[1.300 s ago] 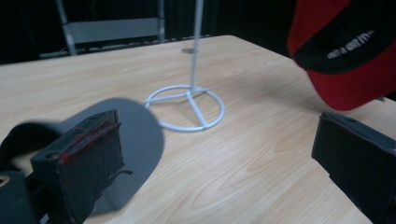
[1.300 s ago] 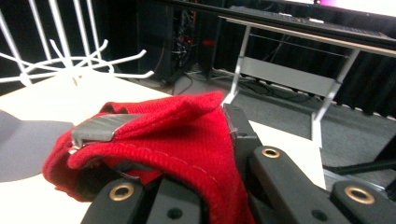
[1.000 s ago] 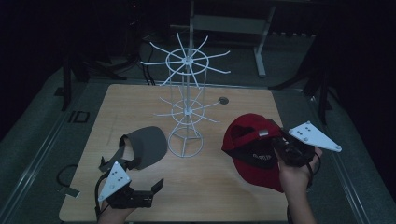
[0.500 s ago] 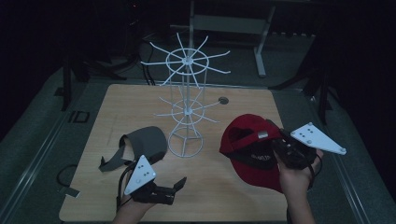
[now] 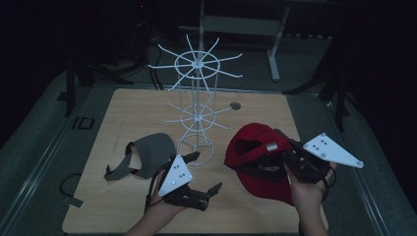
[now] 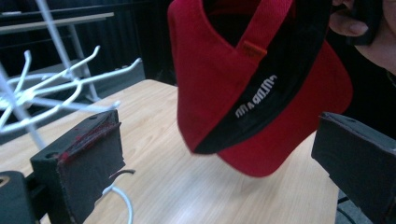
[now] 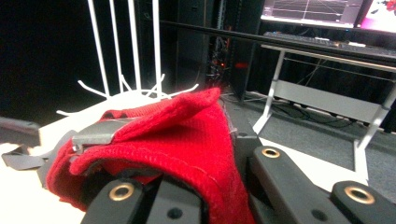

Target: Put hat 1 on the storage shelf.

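Red cotton baseball cap (image 5: pixel 260 157): lifted at right of frame, clamped in the right gripper (image 5: pixel 290 160). Left gripper (image 5: pixel 209 189): jaws apart, empty, aimed at cap. Grey cap (image 5: pixel 150 155) lies on the counter (image 5: pixel 123 113); white wire hook rack (image 5: pixel 196 105) bare, so hanging likely remains.

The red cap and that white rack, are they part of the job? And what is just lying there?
Part of the job:
- red cap, pinched in the right gripper
- white rack
- left gripper, open, aimed at the cap

Just lying about:
- grey cap on the table
- desk behind
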{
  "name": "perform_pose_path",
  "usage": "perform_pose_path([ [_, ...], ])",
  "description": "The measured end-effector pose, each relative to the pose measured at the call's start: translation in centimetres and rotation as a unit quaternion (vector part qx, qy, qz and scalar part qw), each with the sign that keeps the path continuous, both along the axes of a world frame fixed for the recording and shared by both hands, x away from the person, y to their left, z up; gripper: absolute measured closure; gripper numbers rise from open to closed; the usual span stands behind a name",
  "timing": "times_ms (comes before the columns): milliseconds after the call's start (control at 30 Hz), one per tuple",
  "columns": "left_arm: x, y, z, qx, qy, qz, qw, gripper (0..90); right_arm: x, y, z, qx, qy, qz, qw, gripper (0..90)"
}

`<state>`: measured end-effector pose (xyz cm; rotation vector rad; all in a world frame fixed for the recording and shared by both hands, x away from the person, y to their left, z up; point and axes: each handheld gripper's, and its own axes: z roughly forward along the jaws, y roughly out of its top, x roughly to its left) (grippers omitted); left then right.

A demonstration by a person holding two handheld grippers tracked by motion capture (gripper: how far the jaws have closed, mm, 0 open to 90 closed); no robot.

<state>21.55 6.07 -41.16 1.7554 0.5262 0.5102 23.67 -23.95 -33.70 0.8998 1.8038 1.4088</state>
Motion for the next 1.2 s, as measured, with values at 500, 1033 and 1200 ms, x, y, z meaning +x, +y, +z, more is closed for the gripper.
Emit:
perform_pose_path([
  [500, 2.5, -3.9, 0.6, 0.033, -0.031, 0.015, 0.9989, 7.3, -1.0, 0.8, 0.8, 0.010, -0.003, 0.041, 0.9991, 86.4],
  [1033, 3.1, -5.1, 3.2, 0.023, -0.067, 0.033, 0.9970, 40.4, -1.1, 1.1, 0.4, 0.012, 0.003, 0.057, 0.9983, 86.3],
  [1200, 3.4, -5.2, 3.5, 0.019, -0.059, 0.054, 0.9966, 60.7, -1.1, 1.2, 0.2, 0.011, 0.003, 0.059, 0.9982, 86.3],
])
